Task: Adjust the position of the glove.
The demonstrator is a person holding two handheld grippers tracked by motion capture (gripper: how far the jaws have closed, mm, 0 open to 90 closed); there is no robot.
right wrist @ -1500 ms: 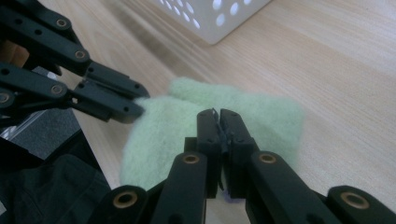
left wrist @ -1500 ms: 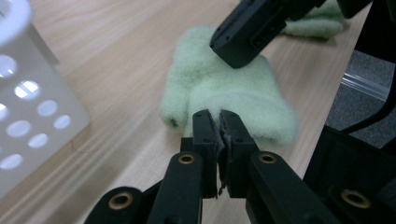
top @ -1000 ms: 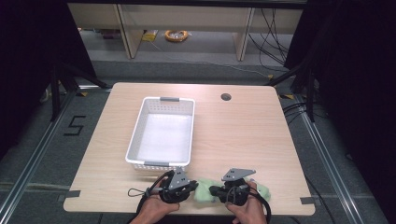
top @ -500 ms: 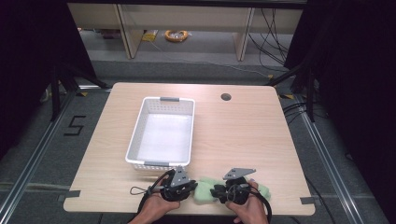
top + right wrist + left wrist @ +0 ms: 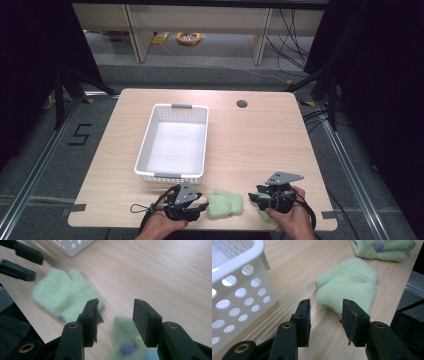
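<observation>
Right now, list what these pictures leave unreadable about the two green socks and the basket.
- Right-hand green sock: right gripper view, cut by the bottom edge and blurred; in the high view the right gripper and hand cover most of it.
- Middle green sock: motion-blurred in the right gripper view.
- White basket: left gripper view, cut by the left and top edges.

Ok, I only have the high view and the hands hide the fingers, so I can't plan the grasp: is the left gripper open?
Observer: Yes, the left gripper is open, its fingers at the near edge of the fuzzy pale green cloth.
Operator: And the right one?
Observer: The right gripper is open too, over a second fuzzy green cloth.
Operator: Any marking on that one?
Observer: A purple dot.
</observation>
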